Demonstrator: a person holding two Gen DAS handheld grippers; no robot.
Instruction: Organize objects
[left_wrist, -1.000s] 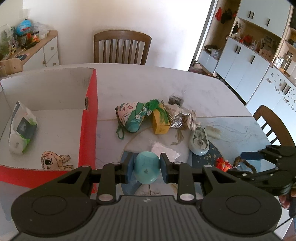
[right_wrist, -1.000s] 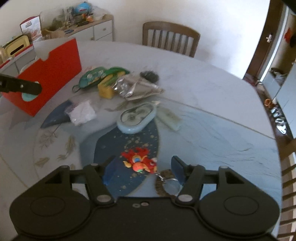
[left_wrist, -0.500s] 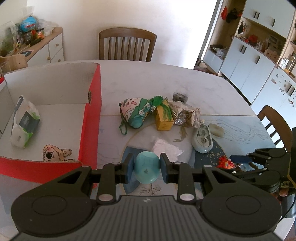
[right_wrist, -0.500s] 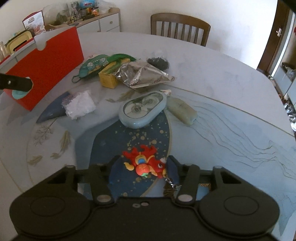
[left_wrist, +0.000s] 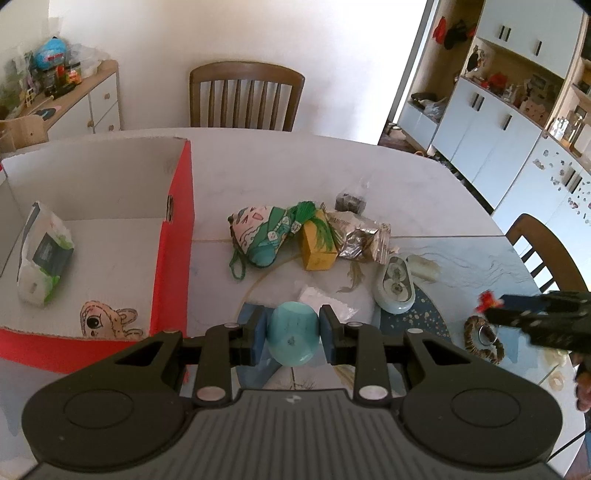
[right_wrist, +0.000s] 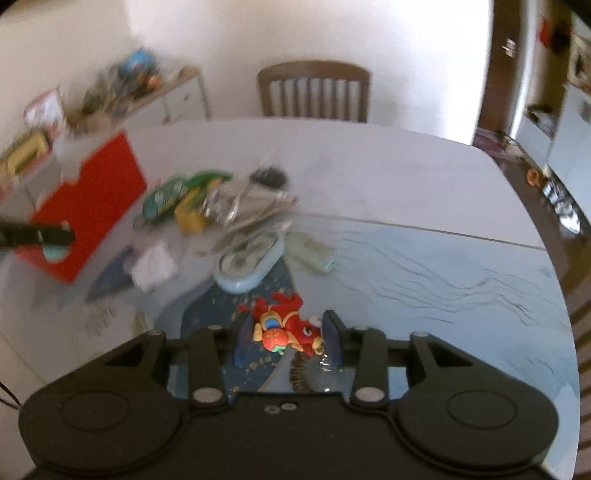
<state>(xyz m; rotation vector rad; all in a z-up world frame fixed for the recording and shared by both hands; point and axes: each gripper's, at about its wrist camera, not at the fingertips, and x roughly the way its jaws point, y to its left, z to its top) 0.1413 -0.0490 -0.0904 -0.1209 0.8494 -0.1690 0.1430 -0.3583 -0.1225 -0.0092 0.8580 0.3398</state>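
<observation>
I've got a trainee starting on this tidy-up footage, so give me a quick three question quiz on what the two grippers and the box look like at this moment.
1. True or false: the left gripper is shut on the teal egg-shaped thing.
2. What sits between the right gripper's fingers? A) the yellow box B) the red toy figure C) the foil packet
3. Name one thing already inside the red cardboard box.

Key
1. True; both pads press its sides.
2. B; the red toy figure is there as the jaws have just been closing, and its keyring hangs below.
3. The wipes packet or the cartoon plush.
</observation>
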